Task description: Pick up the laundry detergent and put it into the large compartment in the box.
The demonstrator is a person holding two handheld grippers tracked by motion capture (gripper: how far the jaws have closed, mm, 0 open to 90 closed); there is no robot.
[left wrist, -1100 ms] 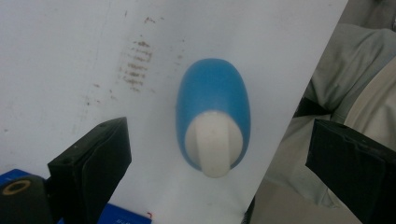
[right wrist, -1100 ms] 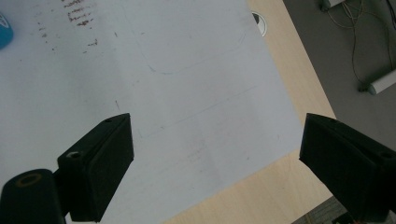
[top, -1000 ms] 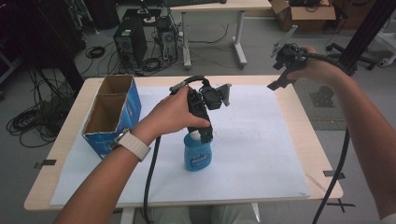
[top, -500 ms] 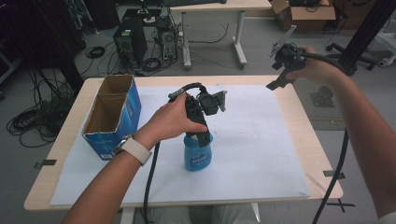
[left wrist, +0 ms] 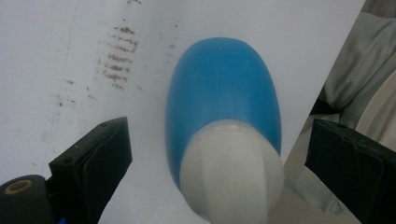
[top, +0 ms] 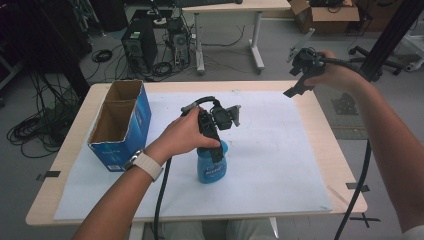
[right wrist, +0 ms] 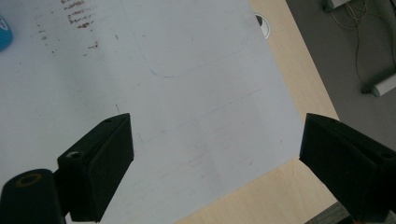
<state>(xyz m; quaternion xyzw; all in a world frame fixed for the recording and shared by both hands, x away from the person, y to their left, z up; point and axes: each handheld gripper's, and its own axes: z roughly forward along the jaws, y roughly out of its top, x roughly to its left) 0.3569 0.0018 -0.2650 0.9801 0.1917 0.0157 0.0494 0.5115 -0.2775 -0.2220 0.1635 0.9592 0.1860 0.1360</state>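
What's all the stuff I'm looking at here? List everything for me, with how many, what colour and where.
Bottle: one, blue with a white cap, upright near the middle of the table, between the left gripper's open jaws.
Box: one, blue cardboard, open top, two compartments, on the table's left side.
Paper sheet: one, white, covering most of the table.
Table: one, light wood.
Computer tower: one, black, on the floor beyond the table.
Second desk: one, light top with white legs, farther back.
Left gripper: one, black, over the bottle, jaws open.
Right gripper: one, black, held above the table's far right corner, jaws open.
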